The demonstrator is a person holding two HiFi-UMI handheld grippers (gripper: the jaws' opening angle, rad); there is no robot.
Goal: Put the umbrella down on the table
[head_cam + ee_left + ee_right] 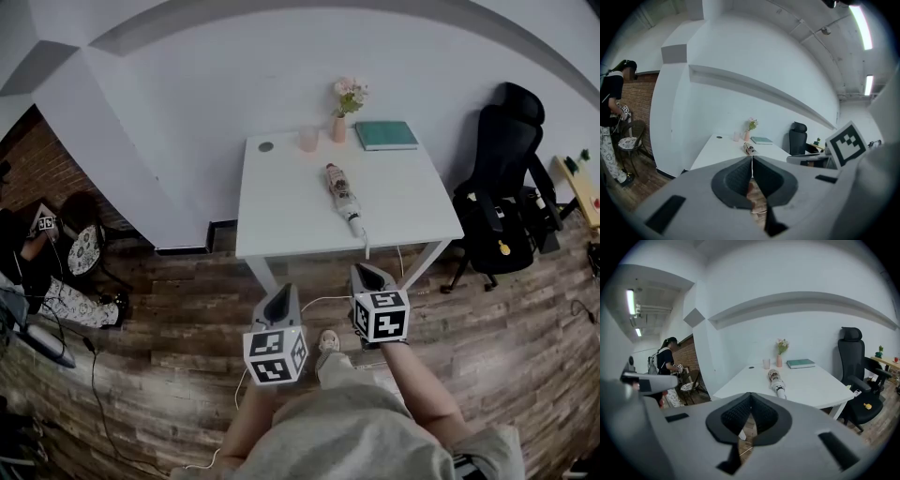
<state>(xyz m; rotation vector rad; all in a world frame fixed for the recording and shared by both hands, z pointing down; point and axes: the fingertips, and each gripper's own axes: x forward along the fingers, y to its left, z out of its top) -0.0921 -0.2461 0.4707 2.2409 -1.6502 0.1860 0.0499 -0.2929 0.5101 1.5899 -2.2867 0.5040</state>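
Both claws hang empty in front of us, well short of the worktop (281, 202). The left claw (280, 302) has its jaws pressed together with nothing between them, and the right claw (369, 277) is likewise closed on nothing. The folded umbrella (343, 195) lies flat on the worktop, lengthwise toward us. Its pale handle end is near the front edge and its other end points at the vase (338, 127).

From that we judge the placing done, so the step in hand is a clean parting. To do it well we hold both claws apart from the front edge and avoid brushing the handle end, since a knock there could roll or drag the umbrella. We also check that it sits settled and is not about to slide off. The cup (308, 139) and the teal book (385, 135) at the far side need no touching.

Some things we cannot settle. Whether the handle tip overhangs the edge is unclear; in the head view a thin line drops from it, perhaps a wrist strap. The print on the fabric is too small to read. Each claw's own body fills the lower half of its view and hides the floor below, and our lap covers the floor by our feet.
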